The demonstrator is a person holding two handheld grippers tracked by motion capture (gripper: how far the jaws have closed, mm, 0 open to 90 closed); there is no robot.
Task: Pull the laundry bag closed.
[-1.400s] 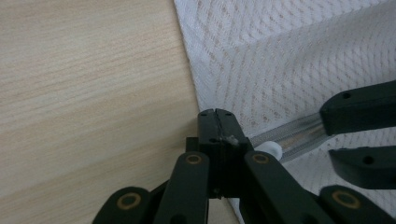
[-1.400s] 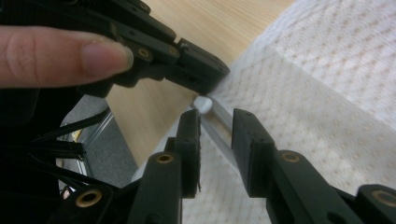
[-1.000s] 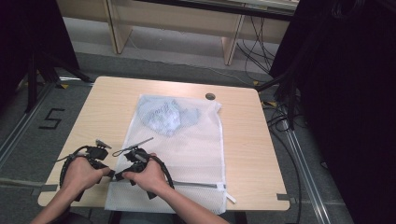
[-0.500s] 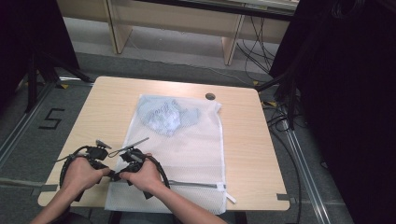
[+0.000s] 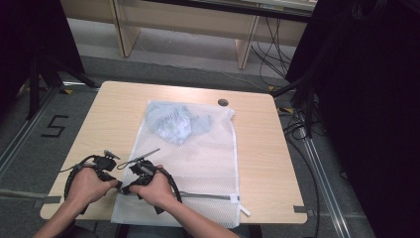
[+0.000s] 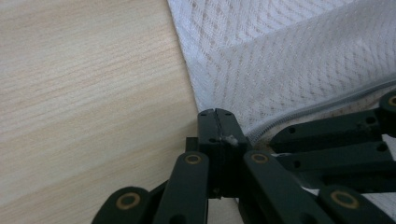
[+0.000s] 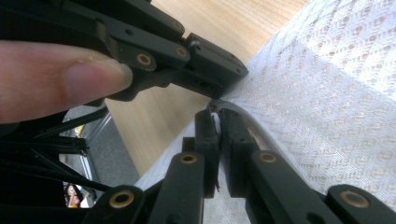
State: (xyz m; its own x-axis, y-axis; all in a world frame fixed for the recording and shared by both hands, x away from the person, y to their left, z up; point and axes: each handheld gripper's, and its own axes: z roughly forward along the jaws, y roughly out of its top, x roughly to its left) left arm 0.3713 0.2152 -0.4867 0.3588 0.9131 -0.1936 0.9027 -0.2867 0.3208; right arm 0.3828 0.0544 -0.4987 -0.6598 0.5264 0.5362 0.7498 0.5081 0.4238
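Mesh laundry bag, white and flat, is being seen lying lengthwise on the wooden table, its near end hanging just over the table's near edge and its far end stopping short of the far edge. Bare wood is being left free along the whole left side, along the right side and across the far strip, where a small round grommet is set just beyond the bag's far right corner. A crumpled pale blue garment is being held inside the bag at its far end. A grey zipper is running across the bag near its near end, with a white pull tab lying at its right end. A taped figure "5" is being shown on the floor to the left of the table; no other writing can be read.

The left gripper is being held at the bag's near left corner, its jaws brought fully together on the mesh edge beside the zipper's end. The right gripper, just beside it and almost touching it, has just been closing, and its jaws are being pressed on the zipper's left end and the mesh there.
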